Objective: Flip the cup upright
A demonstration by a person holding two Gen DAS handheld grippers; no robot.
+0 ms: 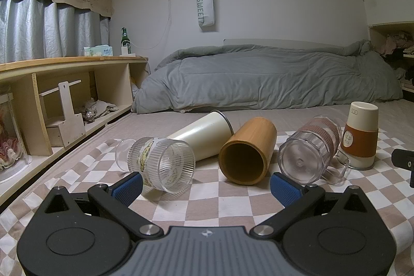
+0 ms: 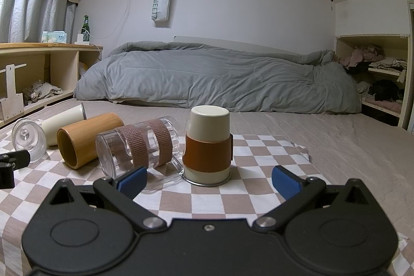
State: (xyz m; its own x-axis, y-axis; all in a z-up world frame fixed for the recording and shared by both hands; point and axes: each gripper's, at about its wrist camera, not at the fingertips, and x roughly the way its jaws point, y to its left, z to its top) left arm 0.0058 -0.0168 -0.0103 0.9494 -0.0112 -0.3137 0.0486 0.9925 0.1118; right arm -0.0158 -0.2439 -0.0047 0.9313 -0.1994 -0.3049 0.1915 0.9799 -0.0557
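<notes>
Several cups sit on a checkered cloth [image 1: 207, 201]. A ribbed clear cup [image 1: 163, 164] lies on its side, as do a cream tumbler [image 1: 201, 133], a bamboo cup [image 1: 248, 151] and a clear mug with brown bands [image 1: 310, 151]. A cream cup with a brown sleeve [image 2: 207, 144] stands upside down. My left gripper [image 1: 207, 184] is open and empty, just short of the ribbed and bamboo cups. My right gripper [image 2: 209, 181] is open and empty, just short of the upside-down cup; the banded mug [image 2: 139, 144] lies by its left finger [image 2: 132, 180].
A grey duvet [image 1: 258, 76] lies heaped across the far end of the bed. A low wooden shelf [image 1: 64, 84] runs along the left, with a green bottle [image 1: 125, 37] and tissue pack on top. An open closet with clothes [image 2: 377, 74] is at right.
</notes>
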